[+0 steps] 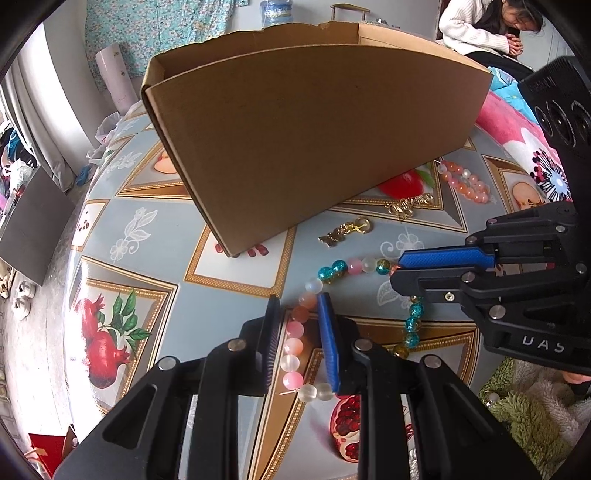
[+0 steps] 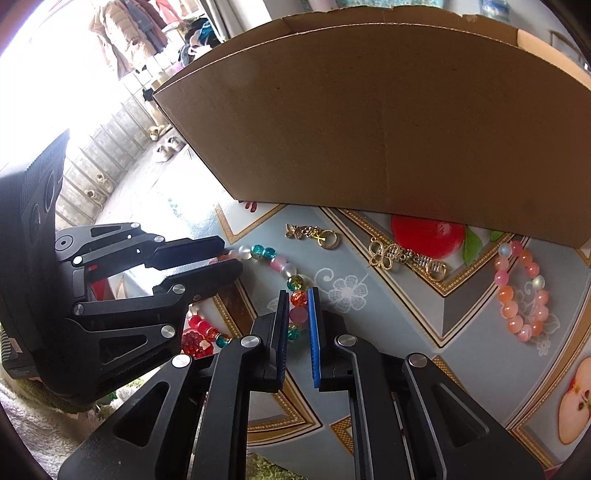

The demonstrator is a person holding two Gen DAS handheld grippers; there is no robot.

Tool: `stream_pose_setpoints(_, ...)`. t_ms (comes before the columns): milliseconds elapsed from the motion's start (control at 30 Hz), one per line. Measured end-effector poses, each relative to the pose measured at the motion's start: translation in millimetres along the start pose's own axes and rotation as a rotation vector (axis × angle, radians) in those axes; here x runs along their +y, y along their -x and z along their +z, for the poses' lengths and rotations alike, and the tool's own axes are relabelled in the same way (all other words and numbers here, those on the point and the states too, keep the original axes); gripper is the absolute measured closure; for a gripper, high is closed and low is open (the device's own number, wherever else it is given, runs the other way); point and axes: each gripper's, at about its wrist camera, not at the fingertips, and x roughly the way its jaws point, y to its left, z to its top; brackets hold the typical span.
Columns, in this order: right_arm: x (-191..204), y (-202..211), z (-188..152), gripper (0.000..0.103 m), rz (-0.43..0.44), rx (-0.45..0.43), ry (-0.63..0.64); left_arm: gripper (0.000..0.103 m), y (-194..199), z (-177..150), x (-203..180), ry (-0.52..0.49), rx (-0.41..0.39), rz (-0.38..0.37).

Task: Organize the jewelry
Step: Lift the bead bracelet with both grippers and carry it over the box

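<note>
A long bead necklace [image 1: 349,266] of pink, white and teal beads lies on the patterned table in front of a cardboard box [image 1: 306,122]. My left gripper [image 1: 297,301] straddles its pink beads [image 1: 294,345], jaws close around them. My right gripper [image 2: 298,291] straddles the orange and pink beads [image 2: 298,306] on the other side, jaws close around them; it also shows in the left wrist view [image 1: 397,266]. The left gripper appears in the right wrist view [image 2: 231,253]. The box also shows there [image 2: 388,125].
A pink-orange bead bracelet [image 2: 522,291], a gold butterfly charm with ring [image 2: 314,234] and a gold knot ornament [image 2: 406,260] lie on the table near the box. A person [image 1: 484,26] sits behind. The table edge [image 1: 74,280] curves on the left.
</note>
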Motion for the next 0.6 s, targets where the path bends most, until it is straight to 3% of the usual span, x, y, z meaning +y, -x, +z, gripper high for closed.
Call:
stream_pose_setpoints(133,-1,-2,4,0.094,0.019,0.019,0.003,0.082,-1,3,1,-0.008,0.013,-0.012)
stream_pose_setpoints(300,0,-3,4,0.079,0.070,0.027,-0.006,0.082,-2,4,3,-0.005,0.017,-0.013)
stream_pose_setpoints(533,15,-5,2,0.079,0.008,0.005,0.070,0.083,0,0,4,-0.001,0.000,-0.008)
stream_pose_setpoints(600,18,-5,1,0.079,-0.003,-0.005,0.076,0.090,0,-2,3,0.000,-0.010,-0.001)
